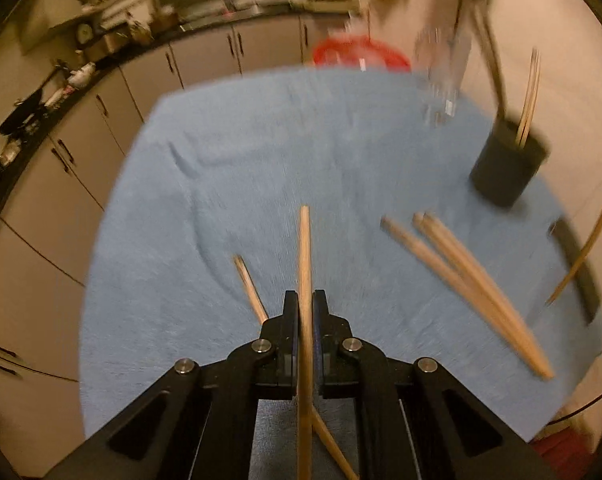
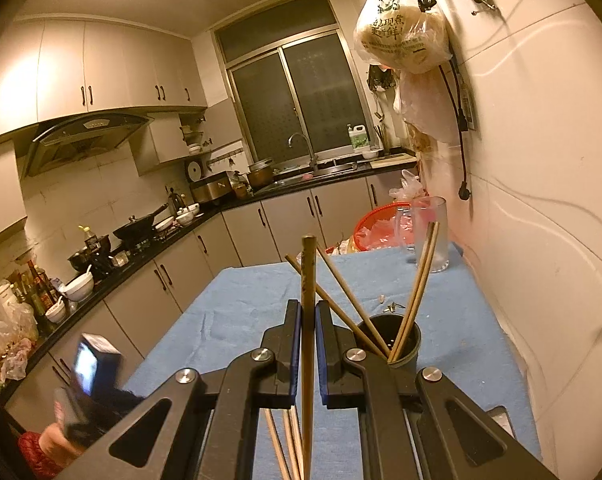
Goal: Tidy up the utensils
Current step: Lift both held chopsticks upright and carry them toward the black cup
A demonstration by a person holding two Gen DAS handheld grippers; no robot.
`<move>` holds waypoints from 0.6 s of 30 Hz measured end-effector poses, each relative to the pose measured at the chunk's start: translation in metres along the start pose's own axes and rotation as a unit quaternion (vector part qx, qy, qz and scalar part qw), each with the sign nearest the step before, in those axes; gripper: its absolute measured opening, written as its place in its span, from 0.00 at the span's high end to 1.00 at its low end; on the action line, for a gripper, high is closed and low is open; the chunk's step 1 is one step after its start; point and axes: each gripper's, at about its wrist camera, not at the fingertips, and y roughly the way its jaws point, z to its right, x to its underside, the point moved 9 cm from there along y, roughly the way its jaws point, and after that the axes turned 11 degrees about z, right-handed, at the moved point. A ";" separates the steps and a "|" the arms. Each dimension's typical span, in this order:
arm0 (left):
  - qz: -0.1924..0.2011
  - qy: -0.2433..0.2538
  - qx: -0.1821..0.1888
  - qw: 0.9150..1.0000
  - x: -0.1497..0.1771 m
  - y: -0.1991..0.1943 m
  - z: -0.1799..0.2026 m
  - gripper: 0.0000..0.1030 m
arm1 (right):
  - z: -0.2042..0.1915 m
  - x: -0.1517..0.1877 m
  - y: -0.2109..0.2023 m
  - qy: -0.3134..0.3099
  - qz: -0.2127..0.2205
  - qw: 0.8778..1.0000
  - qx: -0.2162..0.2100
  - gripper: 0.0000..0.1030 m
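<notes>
In the left wrist view my left gripper (image 1: 305, 298) is shut on a pale wooden chopstick (image 1: 304, 256) that sticks out forward above the blue cloth (image 1: 221, 184). Another chopstick (image 1: 247, 286) lies just left of the fingers, and several more chopsticks (image 1: 465, 280) lie to the right on the cloth. The dark utensil cup (image 1: 509, 168) stands at the right with thin sticks in it. In the right wrist view my right gripper (image 2: 308, 308) is shut on a darker chopstick (image 2: 309, 276), held upright just left of the dark cup (image 2: 405, 344), which holds several chopsticks (image 2: 419, 288).
A clear glass pitcher (image 2: 431, 232) stands at the cloth's far right corner by the wall. A red bin (image 2: 381, 224) sits behind the table. Kitchen counters and cabinets (image 2: 173, 272) run along the left. The other gripper's camera and a hand (image 2: 89, 380) show at lower left.
</notes>
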 end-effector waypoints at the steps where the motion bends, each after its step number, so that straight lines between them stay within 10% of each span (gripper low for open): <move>1: 0.020 -0.011 0.003 1.000 -0.008 -0.013 -0.002 0.93 | -0.001 -0.001 -0.001 0.000 0.002 1.000 -0.001 0.93; 8: 0.139 -0.056 0.024 0.988 -0.061 -0.087 -0.003 0.93 | -0.013 -0.003 -0.005 -0.007 0.011 1.000 -0.011 0.93; 18: 0.170 -0.052 0.060 0.982 -0.088 -0.105 0.018 0.93 | -0.017 -0.007 -0.008 -0.014 0.018 1.000 -0.013 0.93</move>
